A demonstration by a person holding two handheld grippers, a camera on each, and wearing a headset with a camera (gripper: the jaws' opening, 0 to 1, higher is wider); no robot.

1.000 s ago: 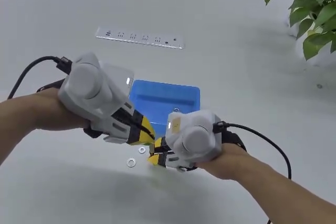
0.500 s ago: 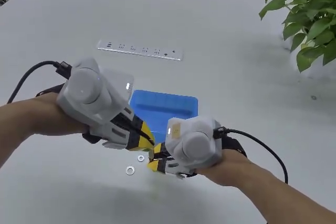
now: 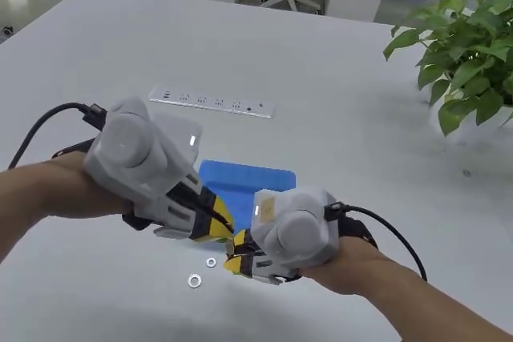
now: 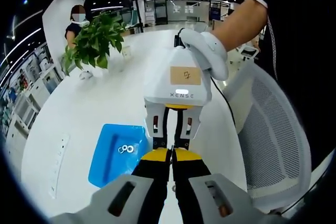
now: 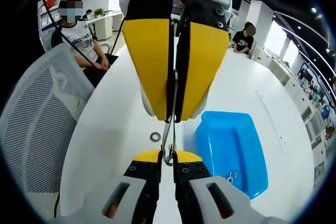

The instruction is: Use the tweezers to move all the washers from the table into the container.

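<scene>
In the head view, the left forearm enters from the left edge and the right forearm from the lower right corner. The hands turn the left tongs point(image 3: 222, 223) and right tongs point(image 3: 237, 254) toward each other, so their yellow tips meet nose to nose at lower centre. Two washers point(image 3: 211, 262) lie on the white table point(image 3: 337, 110) just left of the tips. The blue container point(image 3: 252, 184) sits just behind them. A power strip point(image 3: 212, 103) lies farther up, and a plant point(image 3: 465, 62) stands at the upper right.

In the left gripper view, the left tongs rise from the bottom with their jaws pressed together. The right tongs point straight back from the centre, with the right hand point(image 4: 241, 22) at the upper right. The container at lower left holds a small cluster of washers point(image 4: 126, 149). A mesh chair point(image 4: 268, 129) shows at the right.

In the right gripper view, the left tongs hang from the top, closed on the thin metal tweezers point(image 5: 170, 121). The tweezers run down the middle into the right tongs' own jaws, which are closed on their lower end. One washer lies on the table just left of the tweezers, and the container is at lower right.
</scene>
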